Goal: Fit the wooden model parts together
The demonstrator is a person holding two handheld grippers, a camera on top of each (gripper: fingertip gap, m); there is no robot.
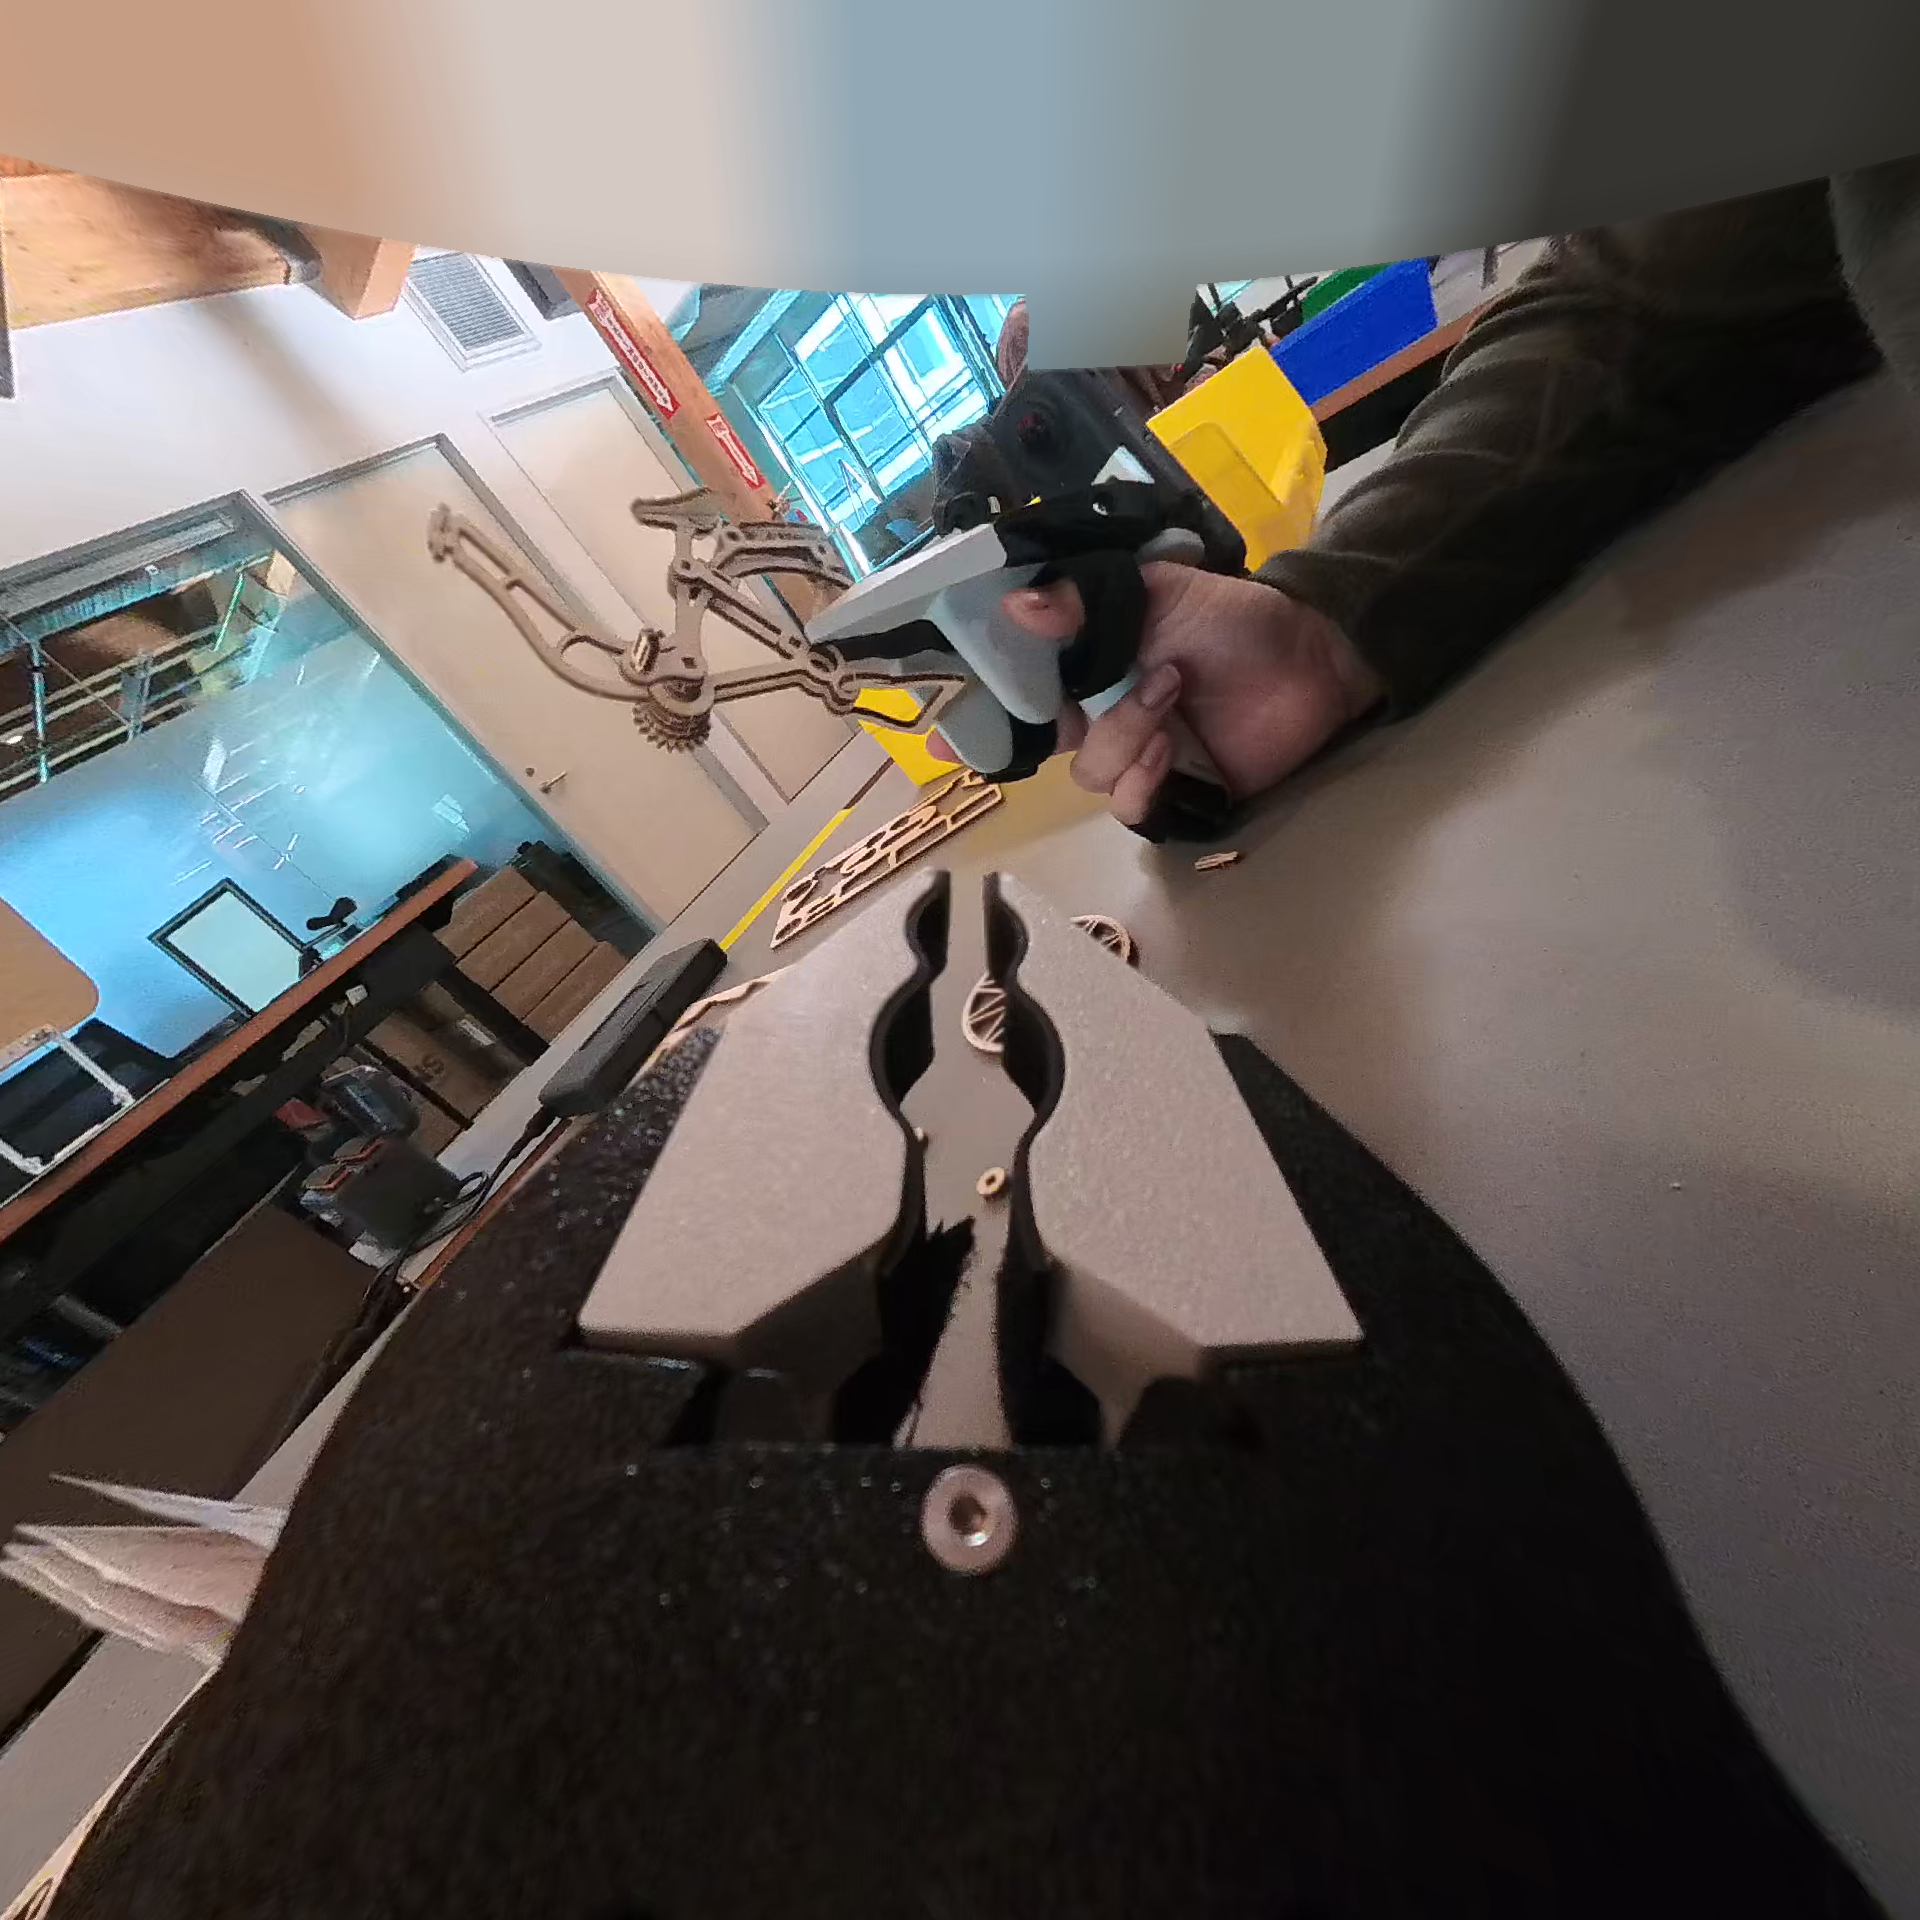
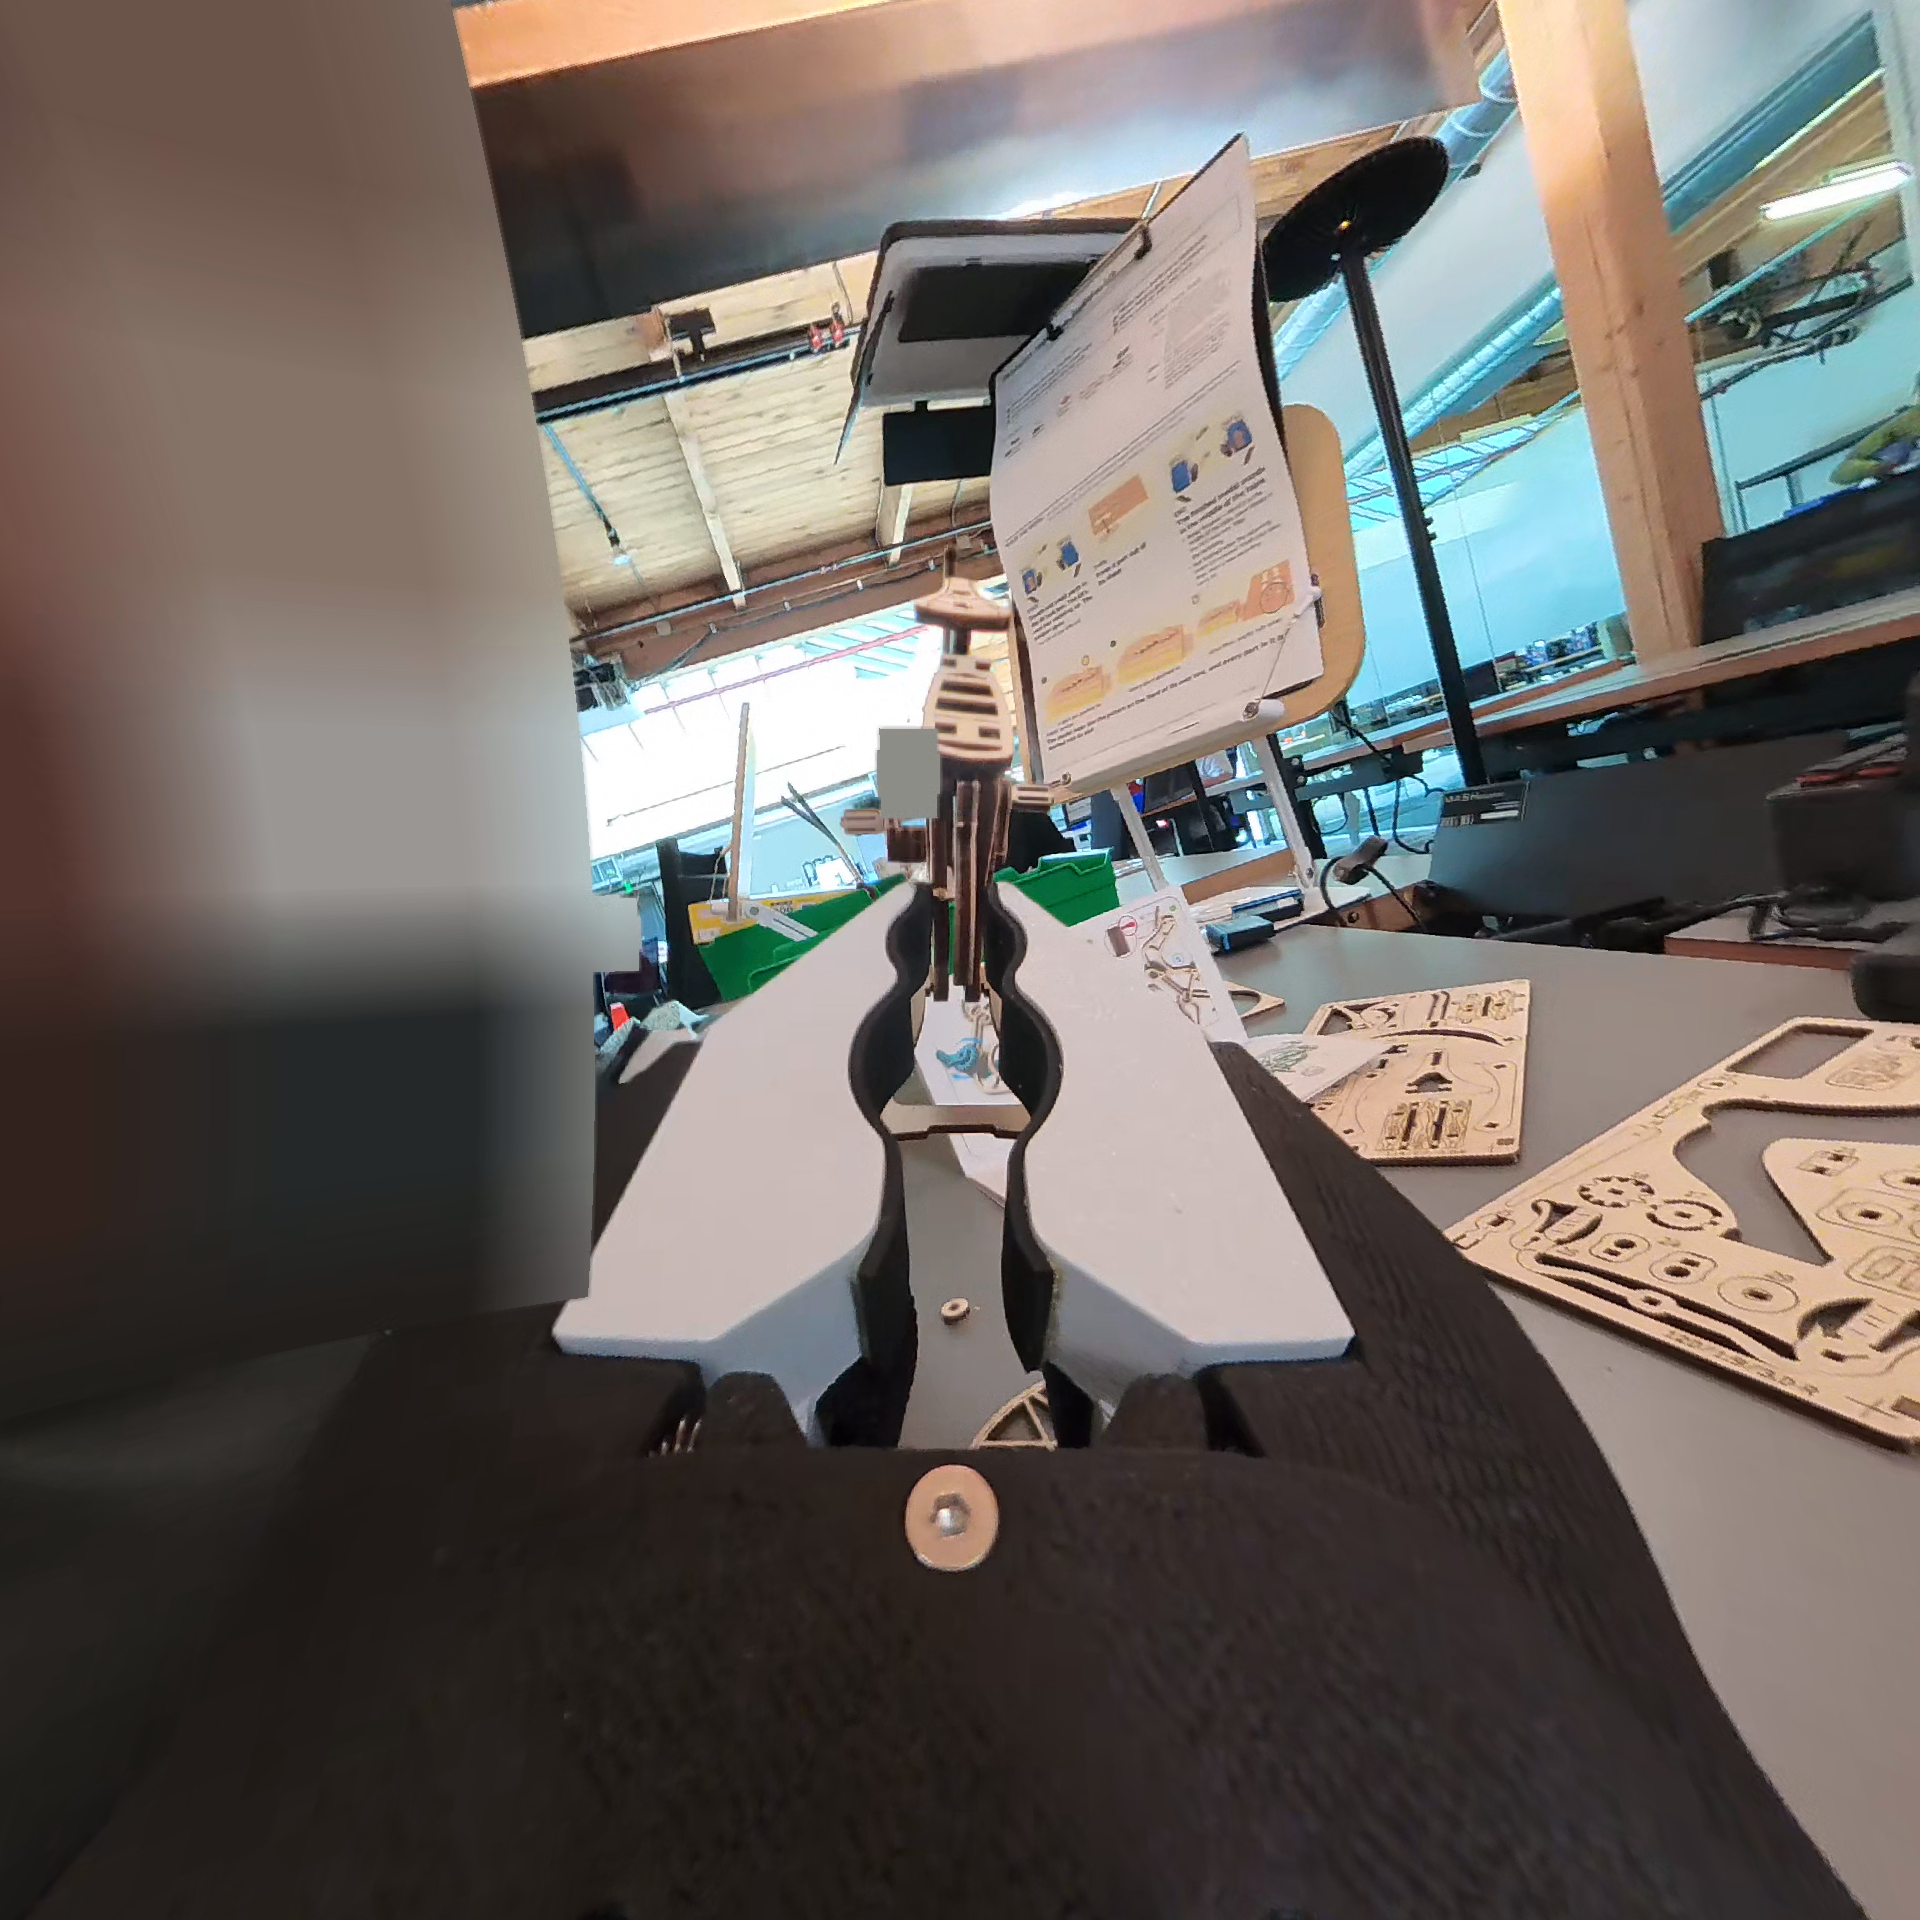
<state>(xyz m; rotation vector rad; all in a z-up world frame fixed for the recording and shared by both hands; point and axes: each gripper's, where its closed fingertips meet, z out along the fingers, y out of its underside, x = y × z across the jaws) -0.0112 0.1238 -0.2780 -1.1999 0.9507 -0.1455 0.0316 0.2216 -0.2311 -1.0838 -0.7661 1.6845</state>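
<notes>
Right gripper [image 1: 842, 681] clamped on wooden model [image 1: 665, 623] — left gripper [image 1: 966, 883] seemingly empty

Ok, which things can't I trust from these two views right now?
- Left wrist view: the grip on the wooden model is hidden by the right gripper's own fingers.
- Right wrist view: the model's far end runs away from the camera, foreshortened.
- Left gripper: contact with the table is hidden beneath it.
- Small ring: too small to identify.
</notes>
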